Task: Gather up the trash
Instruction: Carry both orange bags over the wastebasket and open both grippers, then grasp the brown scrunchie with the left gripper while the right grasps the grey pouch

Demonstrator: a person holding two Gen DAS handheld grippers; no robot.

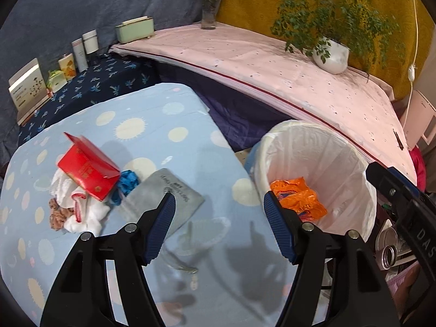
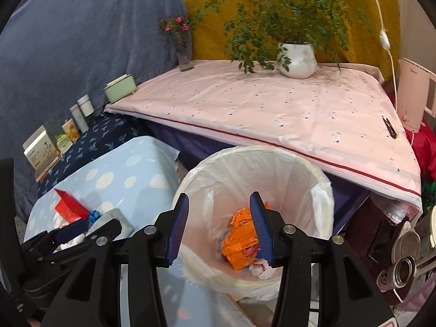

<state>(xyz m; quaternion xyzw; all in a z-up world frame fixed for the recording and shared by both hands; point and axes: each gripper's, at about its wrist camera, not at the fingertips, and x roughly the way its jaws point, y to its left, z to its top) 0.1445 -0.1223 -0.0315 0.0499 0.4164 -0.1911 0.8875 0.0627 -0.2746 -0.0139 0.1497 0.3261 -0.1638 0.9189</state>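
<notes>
On the light-blue dotted cloth [image 1: 152, 125] lies a small heap: a red box [image 1: 87, 171], crumpled white tissue [image 1: 81, 215], a blue scrap [image 1: 126, 182], a grey pouch [image 1: 174, 190] and a brown scrunchie [image 1: 55, 215]. My left gripper [image 1: 218, 200] hovers open over the cloth, right of the heap, with nothing between its fingers. A white-lined bin [image 2: 245, 154] stands beside the cloth, holding an orange wrapper [image 2: 239, 234] and a tissue ball [image 2: 260, 268]. My right gripper [image 2: 219, 197] hangs open above the bin's mouth, empty.
Behind the bin is a pink-covered table [image 2: 272, 109] with a potted plant [image 2: 297, 57] and a flower vase [image 2: 185, 54]. Boxes and jars [image 1: 68, 62] line the dark-blue patterned ledge at left. A kettle [image 2: 414, 95] and metal cans [image 2: 403, 269] crowd the right.
</notes>
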